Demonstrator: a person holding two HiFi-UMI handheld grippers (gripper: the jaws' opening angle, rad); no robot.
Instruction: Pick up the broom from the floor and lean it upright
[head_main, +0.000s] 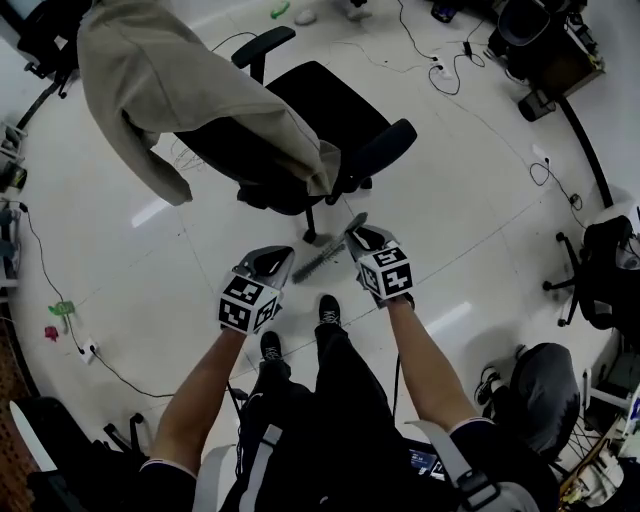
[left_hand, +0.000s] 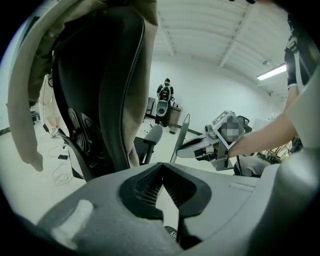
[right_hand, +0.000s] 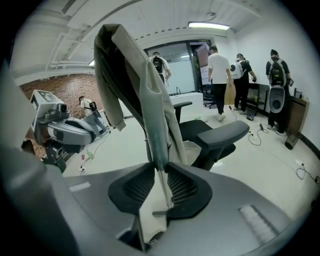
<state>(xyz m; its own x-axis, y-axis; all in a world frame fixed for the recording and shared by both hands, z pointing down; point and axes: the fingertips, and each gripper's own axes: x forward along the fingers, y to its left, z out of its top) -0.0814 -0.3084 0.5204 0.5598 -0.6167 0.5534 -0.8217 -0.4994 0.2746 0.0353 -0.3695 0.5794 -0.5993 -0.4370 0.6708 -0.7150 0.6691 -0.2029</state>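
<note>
My right gripper (head_main: 352, 238) is shut on the broom (head_main: 318, 260), a short grey brush held clear of the floor in front of my feet. In the right gripper view its thin handle (right_hand: 163, 192) runs between the jaws and its grey-green head (right_hand: 145, 100) rises in front of the chair back. The left gripper view shows the broom (left_hand: 182, 135) standing nearly upright in the right gripper (left_hand: 200, 147). My left gripper (head_main: 284, 256) hangs just left of the bristle end, open, with only floor showing between its pads (left_hand: 172, 192). It also shows as the left gripper (right_hand: 75, 131) in the right gripper view.
A black office chair (head_main: 300, 130) with a beige jacket (head_main: 170, 80) draped over its back stands just ahead, armrest (right_hand: 220, 134) close by. Cables (head_main: 440, 70) trail over the white floor. More chairs (head_main: 600, 270) stand at the right. People (right_hand: 220, 75) stand by the far wall.
</note>
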